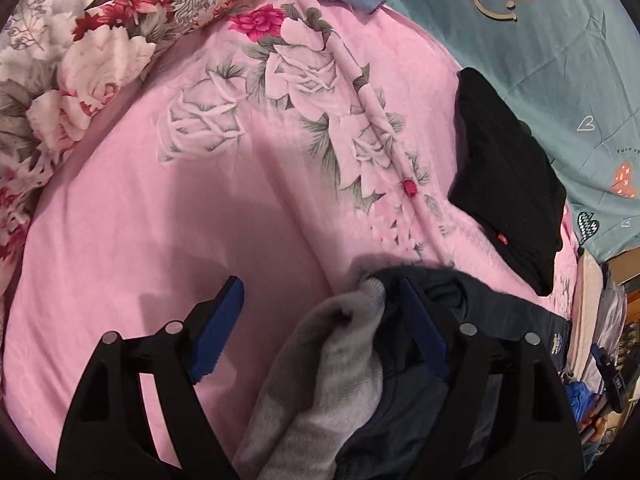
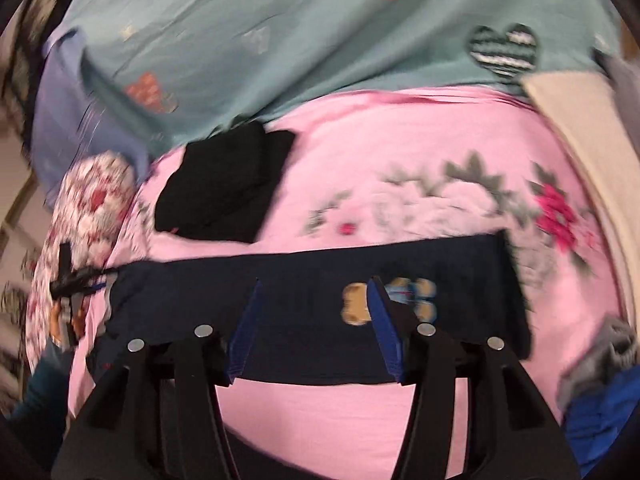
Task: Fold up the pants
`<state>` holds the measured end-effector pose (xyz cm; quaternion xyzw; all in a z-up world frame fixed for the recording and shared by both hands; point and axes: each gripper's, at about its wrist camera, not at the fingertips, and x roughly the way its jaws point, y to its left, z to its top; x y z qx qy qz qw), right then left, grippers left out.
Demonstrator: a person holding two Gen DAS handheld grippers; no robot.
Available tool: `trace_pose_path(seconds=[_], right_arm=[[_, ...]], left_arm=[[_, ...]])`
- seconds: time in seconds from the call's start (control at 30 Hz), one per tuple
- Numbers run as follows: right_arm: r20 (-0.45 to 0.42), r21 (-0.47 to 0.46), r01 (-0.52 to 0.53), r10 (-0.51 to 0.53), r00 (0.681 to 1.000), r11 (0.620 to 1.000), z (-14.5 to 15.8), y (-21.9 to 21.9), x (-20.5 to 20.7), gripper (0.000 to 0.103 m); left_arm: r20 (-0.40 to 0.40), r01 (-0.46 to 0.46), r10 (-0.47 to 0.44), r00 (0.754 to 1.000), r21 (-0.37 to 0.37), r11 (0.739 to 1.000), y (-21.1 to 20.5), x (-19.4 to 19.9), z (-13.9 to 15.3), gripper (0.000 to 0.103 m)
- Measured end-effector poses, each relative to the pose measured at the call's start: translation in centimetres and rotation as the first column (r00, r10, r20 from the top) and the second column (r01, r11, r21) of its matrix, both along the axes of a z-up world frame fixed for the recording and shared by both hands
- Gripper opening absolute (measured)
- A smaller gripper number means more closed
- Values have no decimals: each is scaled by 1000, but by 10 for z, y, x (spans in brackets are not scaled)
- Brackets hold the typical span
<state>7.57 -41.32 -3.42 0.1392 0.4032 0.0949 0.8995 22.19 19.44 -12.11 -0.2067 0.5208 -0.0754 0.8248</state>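
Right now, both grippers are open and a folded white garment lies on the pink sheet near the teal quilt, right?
Not quite: the folded garment is black, not white, as the left wrist view shows. It does lie on the pink sheet near the teal quilt, and both grippers are open.

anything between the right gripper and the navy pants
Nothing visible. The right gripper is open, fingers spread directly over the navy pants lying flat on the pink sheet. The folded black garment sits beyond, off the path.

"Turn" on teal quilt (image 1: 580, 92)
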Motion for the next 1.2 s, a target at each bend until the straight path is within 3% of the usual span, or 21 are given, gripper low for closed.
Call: trace_pose_path(seconds=[0.13, 0.3, 0.37, 0.43, 0.47, 0.5, 0.6, 0.73, 0.87, 0.9, 0.97, 1.0, 1.03, 1.1, 1.17, 1.2], right_arm=[[-41, -84, -127, 124, 991, 988, -8, 45, 26, 55], [-86, -174, -285, 274, 958, 942, -24, 87, 59, 55], [-109, -232, -346, 329, 938, 909, -31, 102, 70, 55], [-145, -309, -394, 366, 919, 866, -41, 117, 81, 55], [-170, -329, -425, 390, 905, 843, -46, 125, 89, 55], [-191, -345, -449, 406, 893, 825, -51, 130, 97, 55], [-235, -361, -508, 451, 861, 782, -61, 139, 115, 55], [-266, -336, -559, 493, 828, 758, -64, 141, 133, 55], [-353, -273, -617, 520, 778, 738, -74, 135, 153, 55], [-356, -270, -634, 537, 765, 724, -73, 136, 155, 55], [-368, -286, -658, 554, 747, 697, -73, 140, 156, 48], [-377, -290, -672, 564, 735, 681, -73, 142, 157, 42], [-388, -286, -687, 574, 721, 669, -72, 144, 155, 26], [-424, -291, -720, 590, 687, 630, -72, 149, 153, 15], [-452, -291, -745, 600, 660, 601, -72, 152, 151, 11], [-457, -306, -751, 601, 655, 585, -70, 154, 150, 11]], left_arm=[[19, 68, -67, 998, -57, 996, -8, 4, 1, 84], [38, 182, -181, 983, -32, 983, -33, 4, 3, 80], [61, 209, -210, 976, 17, 978, -41, 4, 6, 63], [65, 218, -222, 973, 56, 974, -44, 3, 10, 27], [65, 231, -233, 970, 35, 972, -43, 4, 10, 14], [66, 238, -238, 969, 14, 971, -41, 3, 12, 15], [109, 239, -243, 964, 45, 970, -38, -3, 21, 13], [158, 274, -281, 947, 65, 959, -40, -13, 31, 13], [153, 302, -310, 938, 73, 951, -43, -10, 26, 13], [149, 309, -316, 937, 67, 949, -43, -9, 24, 16], [140, 315, -321, 937, 62, 947, -45, -7, 18, 36], [142, 320, -325, 935, 59, 946, -47, -6, 15, 53], [147, 325, -330, 933, 55, 944, -49, -7, 14, 59], [159, 352, -355, 921, 53, 935, -56, -7, 12, 58], [159, 376, -381, 911, 64, 925, -63, -7, 12, 27], [152, 390, -396, 906, 67, 918, -65, -7, 11, 20]])
